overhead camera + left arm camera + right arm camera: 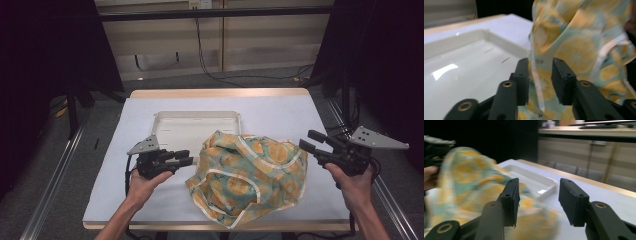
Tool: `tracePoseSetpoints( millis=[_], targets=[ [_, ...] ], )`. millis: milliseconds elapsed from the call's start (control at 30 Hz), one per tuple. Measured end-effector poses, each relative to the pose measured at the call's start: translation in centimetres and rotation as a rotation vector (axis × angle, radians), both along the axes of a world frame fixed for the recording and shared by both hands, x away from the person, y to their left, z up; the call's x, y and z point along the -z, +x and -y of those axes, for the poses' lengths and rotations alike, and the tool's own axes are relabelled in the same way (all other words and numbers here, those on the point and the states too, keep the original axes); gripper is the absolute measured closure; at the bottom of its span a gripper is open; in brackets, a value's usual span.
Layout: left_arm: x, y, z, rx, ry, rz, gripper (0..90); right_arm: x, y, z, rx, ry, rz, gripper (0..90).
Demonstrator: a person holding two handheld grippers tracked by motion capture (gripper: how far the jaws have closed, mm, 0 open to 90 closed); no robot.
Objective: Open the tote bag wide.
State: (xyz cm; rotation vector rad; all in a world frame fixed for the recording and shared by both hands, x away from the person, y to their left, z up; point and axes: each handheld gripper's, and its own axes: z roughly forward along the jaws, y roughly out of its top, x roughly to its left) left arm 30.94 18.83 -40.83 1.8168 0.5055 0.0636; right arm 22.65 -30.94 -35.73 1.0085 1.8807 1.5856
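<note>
A crumpled cloth (250, 172) printed with yellow lemons on teal lies in a heap in the middle of the table, its far edge draped over the front of a shallow white tray (195, 120). My left gripper (189, 159) points at the cloth's left side. In the left gripper view its jaws (540, 62) stand apart with a hem of the cloth (579, 45) hanging loose between them, the pads not pressing on it. My right gripper (309, 139) is raised just off the cloth's right edge. It stands open (539, 182) with nothing between its pads, and the cloth (471, 177) is blurred at the left.
A white cover (280, 110) lies over the table, with a wooden rim at the far edge. The tray (461, 65) holds nothing on its visible floor. Metal rails run along the floor on both sides, and dark curtains hang left and right.
</note>
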Motion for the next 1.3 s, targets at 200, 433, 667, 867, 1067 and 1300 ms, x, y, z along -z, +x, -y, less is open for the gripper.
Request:
tracePoseSetpoints(
  millis=[200, 433, 667, 867, 1067, 1300],
  targets=[
    [-2.2, -1.3, 1.3, 0.089, -0.056, 0.058, 74.6, -0.8, -2.4, -4.1, -0.168, -0.031, -0.003, 52.8],
    [-2.7, -1.0, 4.0, 0.147, -0.056, 0.080, 68.4, 0.2, -3.0, -6.6, -0.265, -0.080, -0.012, 44.5],
    [-3.2, -0.7, 5.7, 0.159, -0.060, 0.105, 65.3, 1.4, -2.6, -7.0, -0.253, -0.152, -0.028, 55.0],
    [-3.0, -0.6, 6.7, 0.165, -0.024, 0.117, 61.7, 1.3, -2.5, -6.0, -0.267, -0.124, -0.031, 90.0],
    [-2.3, -0.5, 7.2, 0.174, 0.029, 0.126, 69.3, 1.3, -3.4, -6.5, -0.318, -0.128, -0.037, 66.8],
    [-2.2, -0.5, 7.5, 0.182, 0.037, 0.113, 85.9, 2.1, -2.9, -8.7, -0.311, -0.198, -0.048, 46.4]
  ],
)
